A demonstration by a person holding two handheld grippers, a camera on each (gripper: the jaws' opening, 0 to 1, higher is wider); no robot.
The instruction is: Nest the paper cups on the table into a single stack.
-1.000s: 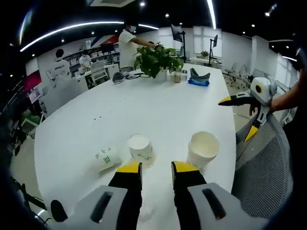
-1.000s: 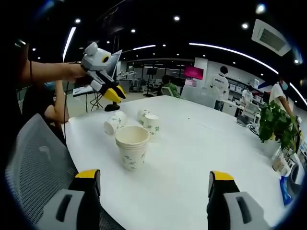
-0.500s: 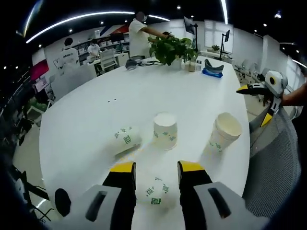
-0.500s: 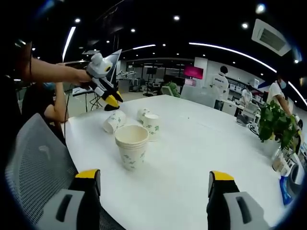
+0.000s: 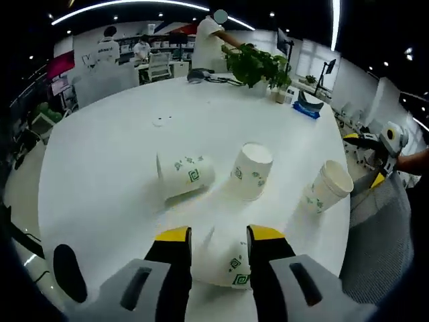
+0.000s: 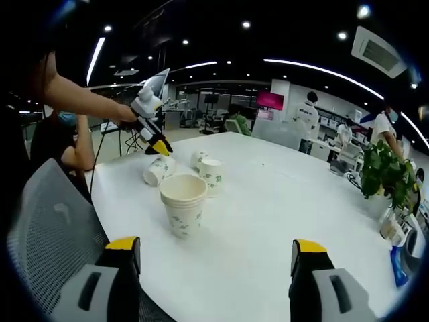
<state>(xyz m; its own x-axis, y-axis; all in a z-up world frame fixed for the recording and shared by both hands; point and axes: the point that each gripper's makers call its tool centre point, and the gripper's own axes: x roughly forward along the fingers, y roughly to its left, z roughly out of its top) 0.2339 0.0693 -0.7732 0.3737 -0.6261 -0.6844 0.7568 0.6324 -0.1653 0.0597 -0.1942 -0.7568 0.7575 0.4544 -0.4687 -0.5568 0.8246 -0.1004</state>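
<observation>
Paper cups, white with green print, four lots on a white table (image 5: 100, 174).
- Nested stack (image 6: 183, 203): upright, mouth up, near the table's edge; judged the base for the rest.
- Two loose cups beyond it: one on its side (image 5: 186, 176), one inverted (image 5: 251, 171).
- Left gripper (image 5: 213, 235): jaws narrowly apart, straddling a fallen cup (image 5: 226, 260), apparently to grip it.
- Right gripper (image 6: 216, 255): jaws wide apart, empty, short of the stack.
</observation>
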